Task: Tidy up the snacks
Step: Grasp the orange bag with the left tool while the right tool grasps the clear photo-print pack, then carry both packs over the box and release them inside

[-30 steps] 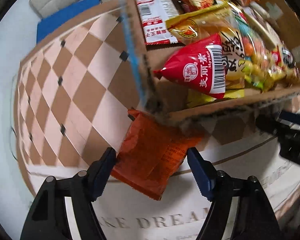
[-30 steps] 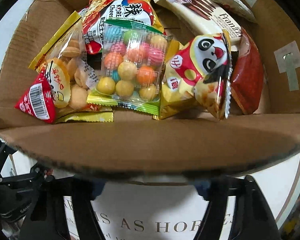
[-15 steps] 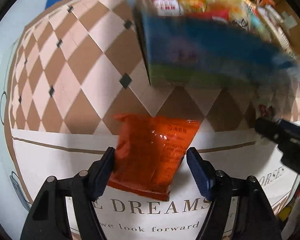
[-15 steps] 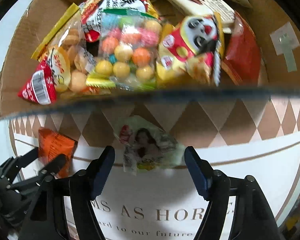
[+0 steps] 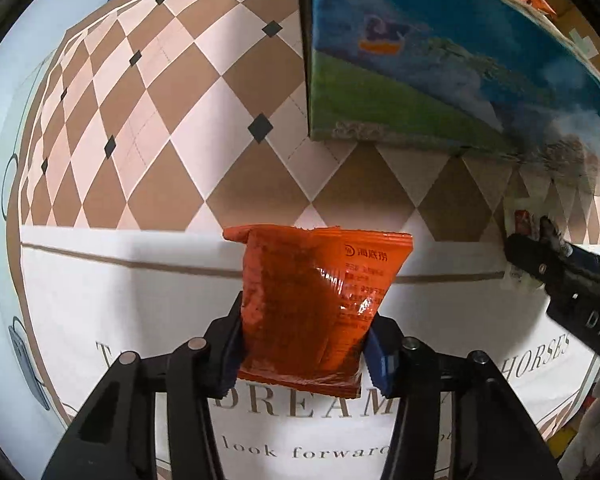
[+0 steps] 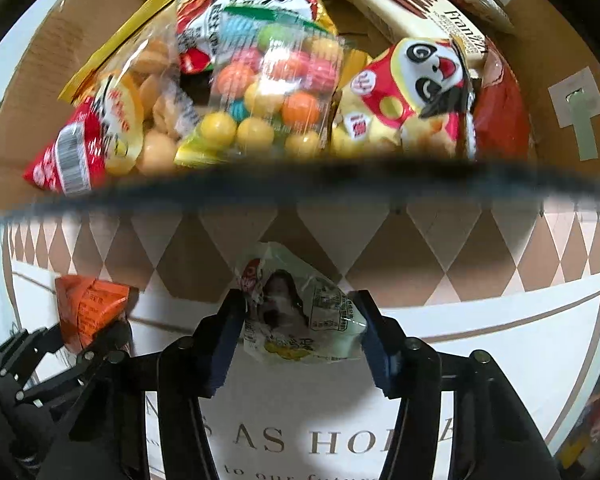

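An orange snack packet [image 5: 312, 300] lies on the tablecloth with my left gripper [image 5: 304, 344] around it. The jaws are closing and both blue pads press its sides. A pale green packet with a portrait [image 6: 296, 312] sits between the fingers of my right gripper [image 6: 300, 332], whose jaws are also closing, pads against its edges. Just beyond both stands the cardboard box [image 6: 28, 60], full of snack bags. Its printed blue-and-green outer wall [image 5: 420, 80] shows in the left wrist view. The orange packet [image 6: 88, 308] also shows at the left of the right wrist view.
The table carries a cloth with brown and pink diamonds [image 5: 180, 120] and a white border with printed lettering. The box's near rim [image 6: 300, 184] runs blurred across the right wrist view. The right gripper's black body [image 5: 572, 280] juts in at the right of the left wrist view.
Both grippers came down in front of the box onto the tablecloth. Each closed from wide open around its packet: the left on the orange one, the right on the pale green one.
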{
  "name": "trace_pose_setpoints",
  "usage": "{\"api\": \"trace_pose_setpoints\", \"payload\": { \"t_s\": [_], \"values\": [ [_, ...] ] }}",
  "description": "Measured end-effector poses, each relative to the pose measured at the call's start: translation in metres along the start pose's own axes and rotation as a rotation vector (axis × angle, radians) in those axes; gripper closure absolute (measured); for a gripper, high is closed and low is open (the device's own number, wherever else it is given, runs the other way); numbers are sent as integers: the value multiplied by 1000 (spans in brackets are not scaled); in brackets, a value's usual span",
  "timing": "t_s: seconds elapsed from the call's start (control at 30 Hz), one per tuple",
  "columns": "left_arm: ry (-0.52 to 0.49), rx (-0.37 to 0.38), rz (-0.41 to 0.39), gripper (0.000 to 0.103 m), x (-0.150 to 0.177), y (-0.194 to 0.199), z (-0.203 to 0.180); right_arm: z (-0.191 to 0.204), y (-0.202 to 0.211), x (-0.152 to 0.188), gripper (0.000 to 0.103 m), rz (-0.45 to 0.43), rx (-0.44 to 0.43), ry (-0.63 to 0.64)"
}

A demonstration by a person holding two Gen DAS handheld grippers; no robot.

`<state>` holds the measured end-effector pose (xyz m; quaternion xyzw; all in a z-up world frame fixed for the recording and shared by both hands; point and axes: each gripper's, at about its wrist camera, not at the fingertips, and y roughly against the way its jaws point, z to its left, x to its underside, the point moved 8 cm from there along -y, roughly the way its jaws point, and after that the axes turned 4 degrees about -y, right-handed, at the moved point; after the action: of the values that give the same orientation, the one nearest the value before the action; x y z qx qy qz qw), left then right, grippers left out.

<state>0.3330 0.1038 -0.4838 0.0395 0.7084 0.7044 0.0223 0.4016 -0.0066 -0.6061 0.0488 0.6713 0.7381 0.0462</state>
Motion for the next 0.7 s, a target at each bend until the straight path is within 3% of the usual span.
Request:
{"api": "trace_pose_setpoints", "payload": {
  "t_s": [0.4,0.43,0.6,0.7],
  "values": [
    [25,82,-69,57,55,42,-25,-13,22,45,45,-6,-85,12],
    [23,91,-77,57,40,53,-26,-18,27,43,45,-8,-97,8],
    [14,143,-140,57,34,99,-38,-30,61,47,45,-34,-160,-8],
    [4,171,-182,57,23,128,-41,-45,97,29,45,-69,-201,-26]
  ]
}}
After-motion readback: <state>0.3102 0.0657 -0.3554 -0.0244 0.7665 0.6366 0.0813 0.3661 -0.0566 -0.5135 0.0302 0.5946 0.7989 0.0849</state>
